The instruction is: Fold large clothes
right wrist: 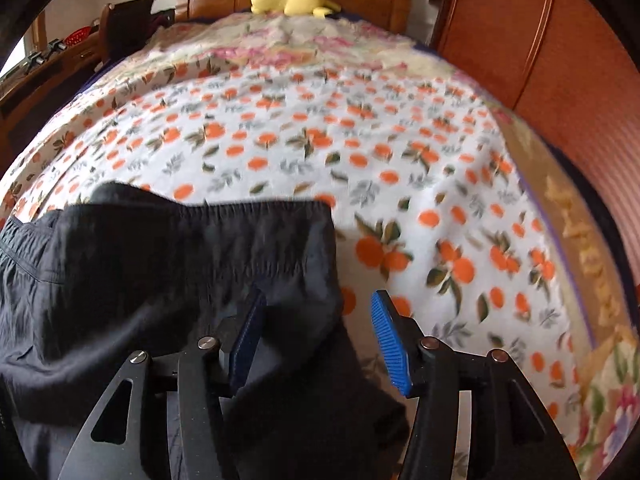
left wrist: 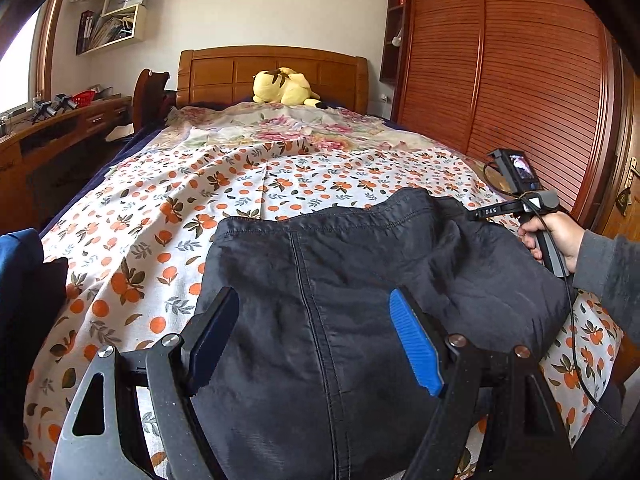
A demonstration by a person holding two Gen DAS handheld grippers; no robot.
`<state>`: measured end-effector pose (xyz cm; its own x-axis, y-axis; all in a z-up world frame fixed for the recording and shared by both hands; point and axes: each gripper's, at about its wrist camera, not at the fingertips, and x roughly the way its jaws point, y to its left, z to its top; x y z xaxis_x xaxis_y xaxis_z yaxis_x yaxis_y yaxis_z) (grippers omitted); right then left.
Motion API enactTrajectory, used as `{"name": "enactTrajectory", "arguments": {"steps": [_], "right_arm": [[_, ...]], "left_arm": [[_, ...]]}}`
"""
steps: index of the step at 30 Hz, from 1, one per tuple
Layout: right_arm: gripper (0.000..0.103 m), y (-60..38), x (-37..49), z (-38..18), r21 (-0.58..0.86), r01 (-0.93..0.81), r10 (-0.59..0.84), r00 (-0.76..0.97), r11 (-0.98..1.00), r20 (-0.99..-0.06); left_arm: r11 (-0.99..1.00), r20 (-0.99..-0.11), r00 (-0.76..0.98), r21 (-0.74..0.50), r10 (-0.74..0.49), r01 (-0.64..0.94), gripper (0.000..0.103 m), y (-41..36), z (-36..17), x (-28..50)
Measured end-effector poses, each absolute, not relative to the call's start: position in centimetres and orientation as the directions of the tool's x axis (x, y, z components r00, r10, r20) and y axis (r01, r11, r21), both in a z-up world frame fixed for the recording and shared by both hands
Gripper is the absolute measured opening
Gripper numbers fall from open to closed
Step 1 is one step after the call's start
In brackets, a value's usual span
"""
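A large dark navy garment (left wrist: pixel 360 300) lies folded on the orange-print bedspread (left wrist: pixel 160 220); it also shows in the right wrist view (right wrist: pixel 160 280). My left gripper (left wrist: pixel 316 332) is open, its blue-padded fingers (left wrist: pixel 416 344) spread above the garment's middle seam, holding nothing. My right gripper (right wrist: pixel 316 340) is open over the garment's right edge, with one finger (right wrist: pixel 248 340) above the cloth and the other finger (right wrist: pixel 390 344) over the bedspread. The right gripper (left wrist: pixel 480 213) also shows at the garment's far right corner in the left wrist view, held in a hand.
A yellow plush toy (left wrist: pixel 284 86) lies by the wooden headboard (left wrist: pixel 272 68). A wooden desk (left wrist: pixel 60 128) runs along the left of the bed. A slatted wooden wardrobe (left wrist: pixel 500 60) stands on the right. A blue cloth (left wrist: pixel 20 256) lies at the left edge.
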<state>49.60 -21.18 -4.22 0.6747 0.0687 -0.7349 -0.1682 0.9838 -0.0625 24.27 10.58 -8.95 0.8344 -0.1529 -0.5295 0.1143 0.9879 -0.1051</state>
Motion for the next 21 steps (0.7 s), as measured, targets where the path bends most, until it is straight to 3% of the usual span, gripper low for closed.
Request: {"name": "enactTrajectory", "arguments": {"steps": [9,11,12,13,18,21], "right_arm": [[0.056,-22.9,52.9,-5.3,0.085,-0.121,0.142,0.623,0.989,-0.769],[0.031,-22.7,53.1,-5.3,0.104,-0.171,0.189,0.624,0.98,-0.758],[0.01,-22.4,52.8,-5.1,0.086,-0.196,0.193,0.633,0.977,-0.749],[0.004,-22.1,52.5,-4.7,0.048,-0.208,0.176,0.654,0.977,-0.735],[0.002,-23.5,50.7,-1.6,0.009,-0.148,0.122,0.776,0.989,-0.619],[0.002,-23.9,51.4,-2.0,-0.019,-0.089,0.055,0.749,0.996,-0.661]], "left_arm": [[0.988,-0.532,0.833,-0.108,-0.154,0.113,0.079,10.7,-9.2,24.5],[0.988,-0.532,0.832,-0.108,-0.154,0.113,0.079,10.7,-9.3,24.6],[0.987,-0.534,0.831,-0.109,-0.155,0.114,0.079,10.7,-9.3,24.6],[0.987,-0.535,0.831,-0.11,-0.156,0.115,0.079,10.7,-9.3,24.6],[0.987,-0.539,0.827,-0.108,-0.158,0.118,0.079,10.5,-9.4,24.9],[0.988,-0.542,0.826,-0.108,-0.153,0.112,0.079,10.7,-9.3,24.8]]}}
